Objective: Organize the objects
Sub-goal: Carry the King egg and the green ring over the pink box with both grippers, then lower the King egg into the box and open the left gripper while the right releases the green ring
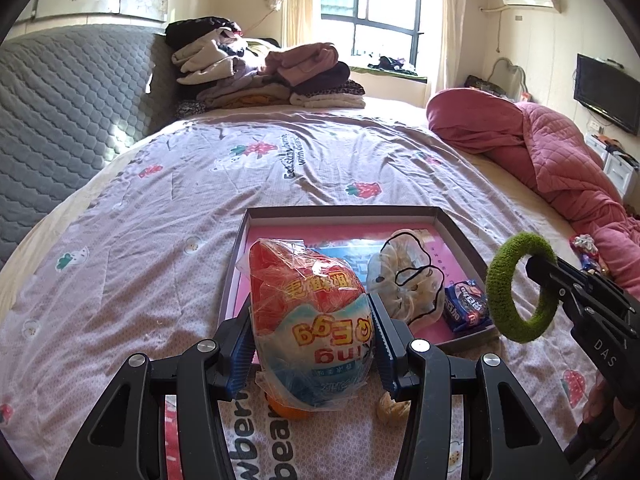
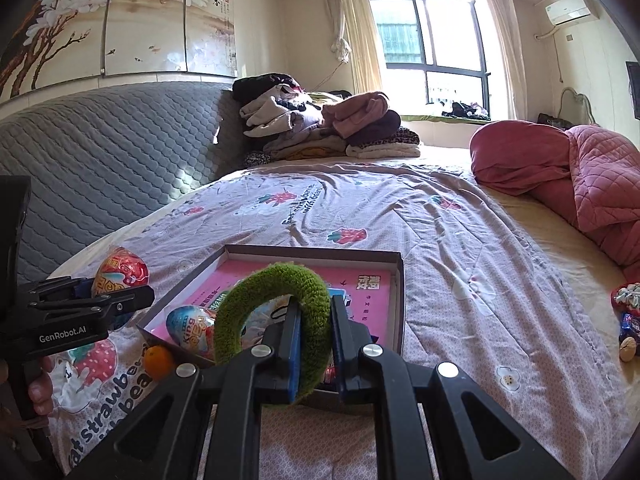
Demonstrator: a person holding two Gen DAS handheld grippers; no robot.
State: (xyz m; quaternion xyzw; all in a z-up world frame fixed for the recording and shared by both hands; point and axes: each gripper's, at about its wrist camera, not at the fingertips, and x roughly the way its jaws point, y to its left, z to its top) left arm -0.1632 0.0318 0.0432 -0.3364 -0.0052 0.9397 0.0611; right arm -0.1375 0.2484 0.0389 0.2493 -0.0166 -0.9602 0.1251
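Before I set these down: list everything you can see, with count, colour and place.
egg: 2, red and blue wrap; one in the left tongs, one in the box
ring: 1, green, fuzzy; in the right tongs
box: 1, grey rim, pink floor; on the bed
pouch: 1, clear with black cord; in the box
packet: 1, blue; box's right corner
orange: 1, orange; on the bed beside the box
clothes: 1 pile, mixed; far end of the bed
quilt: 1, pink; bed's right side
left tongs: shut on an egg
right tongs: shut on the ring
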